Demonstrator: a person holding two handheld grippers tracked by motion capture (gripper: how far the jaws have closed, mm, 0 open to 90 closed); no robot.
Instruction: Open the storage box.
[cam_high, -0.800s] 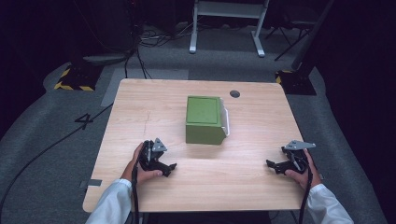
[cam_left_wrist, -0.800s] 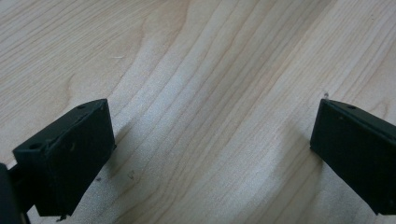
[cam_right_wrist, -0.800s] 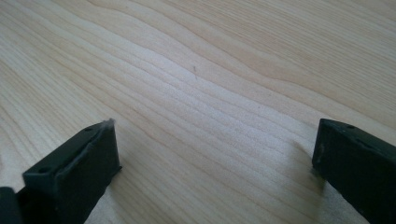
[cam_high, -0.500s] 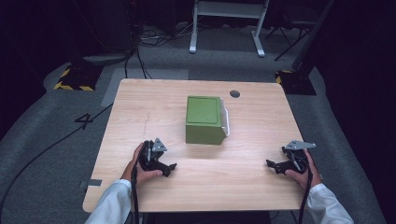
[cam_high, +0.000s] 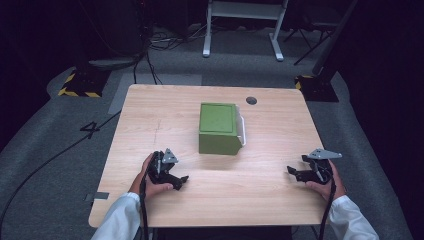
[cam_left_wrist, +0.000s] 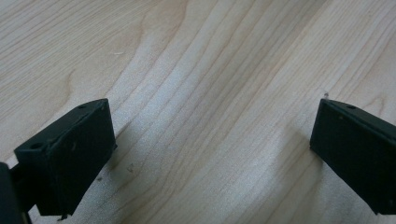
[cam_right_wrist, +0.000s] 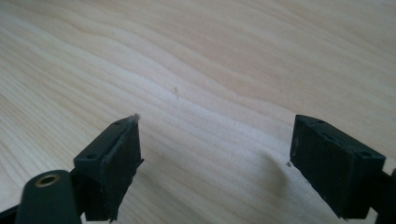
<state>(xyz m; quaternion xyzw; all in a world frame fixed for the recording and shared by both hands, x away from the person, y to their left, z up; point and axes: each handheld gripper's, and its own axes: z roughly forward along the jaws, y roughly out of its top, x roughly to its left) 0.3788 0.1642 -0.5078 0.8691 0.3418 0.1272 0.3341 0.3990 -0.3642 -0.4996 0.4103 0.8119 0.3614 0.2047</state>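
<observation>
A green box with a white piece along its right side stands in the middle of the wooden table. My left gripper rests on the table at the front left, held by a hand in a white sleeve, its tips pointing right. My right gripper rests at the front right, tips pointing left. In the left gripper view the left gripper has its jaws wide apart over bare wood. The right gripper in its own view is likewise open, nothing between its jaws.
A small dark round hole sits near the table's far right edge. Grey floor surrounds the table, with cables and a white stand beyond it. Bare wood lies between the two grippers.
</observation>
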